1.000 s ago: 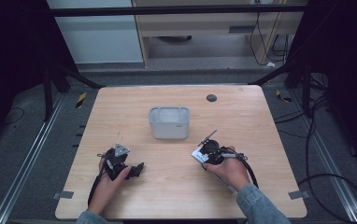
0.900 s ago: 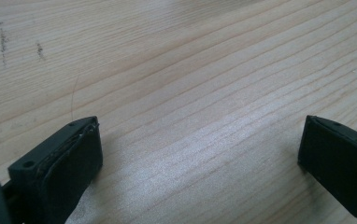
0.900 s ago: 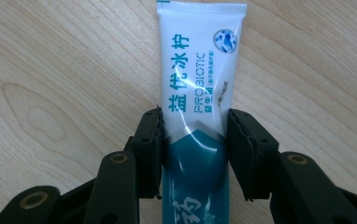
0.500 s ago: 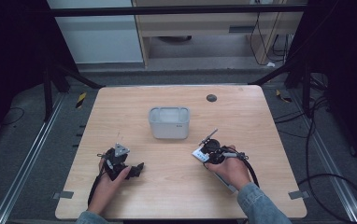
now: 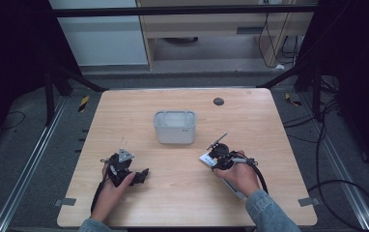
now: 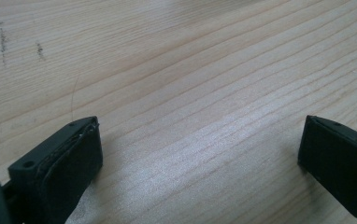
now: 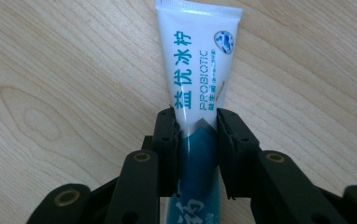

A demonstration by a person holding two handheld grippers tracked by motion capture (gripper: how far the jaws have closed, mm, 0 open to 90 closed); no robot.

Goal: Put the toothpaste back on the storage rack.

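The toothpaste tube [image 7: 199,70] is lying flat on the surface [image 5: 173,203], and I'm closing my right claw [image 7: 196,140] onto its sides, pads now pressing it. My left claw [image 6: 197,149] is hanging wide apart over bare wood, near the white bin [image 5: 174,126].

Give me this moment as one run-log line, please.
right tongs: just closing, pads on toothpaste tube | left tongs: open over table | bin: untouched
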